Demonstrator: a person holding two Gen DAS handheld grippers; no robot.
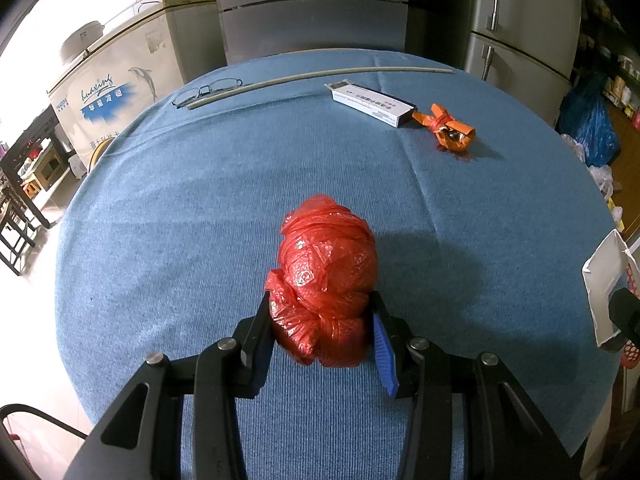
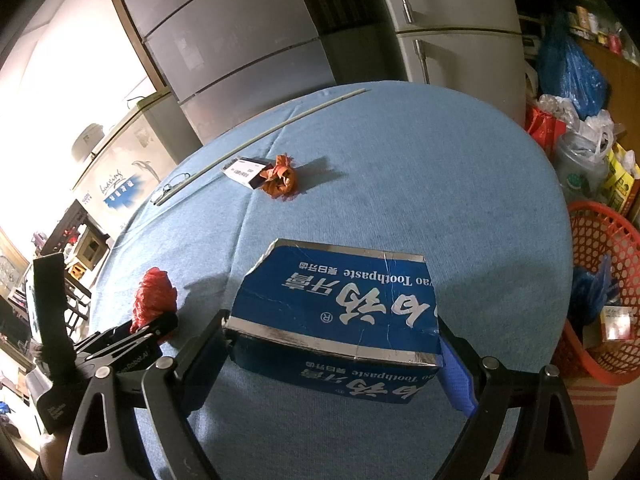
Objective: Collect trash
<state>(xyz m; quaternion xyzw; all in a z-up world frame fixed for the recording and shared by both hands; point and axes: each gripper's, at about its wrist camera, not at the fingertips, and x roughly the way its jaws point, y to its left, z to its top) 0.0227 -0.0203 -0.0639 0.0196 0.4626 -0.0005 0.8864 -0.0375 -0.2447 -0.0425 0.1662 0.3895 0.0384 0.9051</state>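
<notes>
Red plastic, a wadded bag (image 1: 326,280), sat pinched in the left claw (image 1: 320,332) above the blue tabletop (image 1: 200,200); the right claw (image 2: 332,344) was clamped across a blue toothpaste box (image 2: 340,304). The red basket (image 2: 592,240) lay right of the tabletop, nearer the right claw; probably the box's drop.

The print on the flat white cardboard box (image 1: 370,103) at one o'clock is too small to be read. The red plastic mesh basket (image 2: 592,280) is cut off at three o'clock.
</notes>
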